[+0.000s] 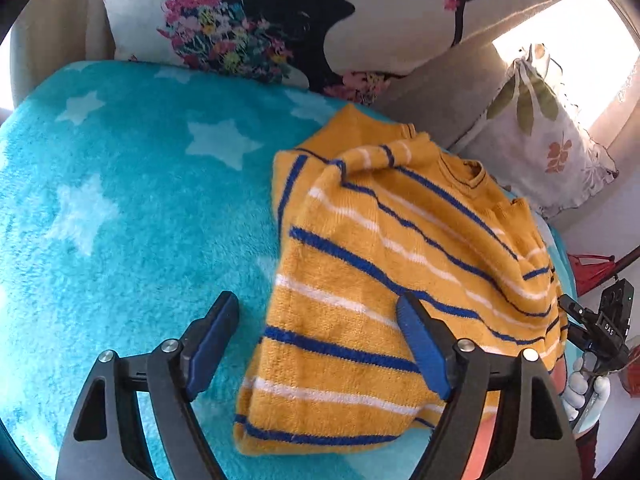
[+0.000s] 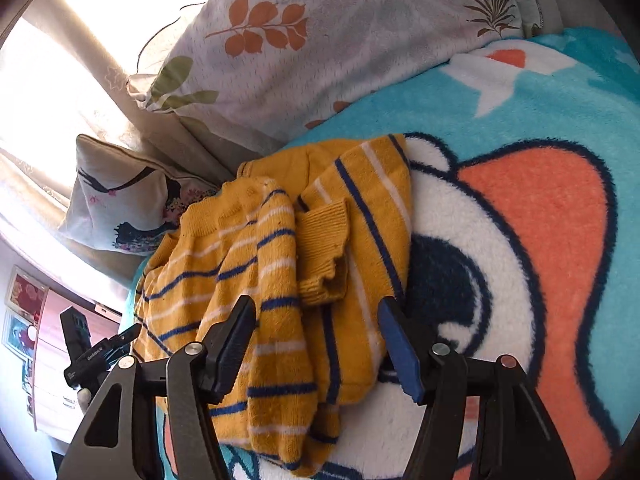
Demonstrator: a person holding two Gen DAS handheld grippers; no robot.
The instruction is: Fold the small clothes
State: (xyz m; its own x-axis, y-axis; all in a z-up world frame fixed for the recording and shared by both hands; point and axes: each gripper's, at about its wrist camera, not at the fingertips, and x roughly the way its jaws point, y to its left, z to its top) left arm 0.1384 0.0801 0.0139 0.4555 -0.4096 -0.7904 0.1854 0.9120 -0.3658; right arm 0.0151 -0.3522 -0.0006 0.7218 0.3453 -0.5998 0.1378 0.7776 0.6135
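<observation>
sweater (image 1: 380,264): mustard knit, blue and white stripes, partly folded, sleeves across body | left gripper (image 1: 320,344) and right gripper (image 2: 318,340): jaws apart, holding nothing | surface: turquoise star blanket (image 1: 120,200), printed pillows (image 1: 360,12) behind

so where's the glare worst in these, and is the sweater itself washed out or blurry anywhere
Left wrist view: the window at upper right is blown out white, while the sweater stays sharp, its stripes clear. Right wrist view: glare floods the curtain at upper left; the sweater is evenly lit. Both views bend at the edges.
</observation>
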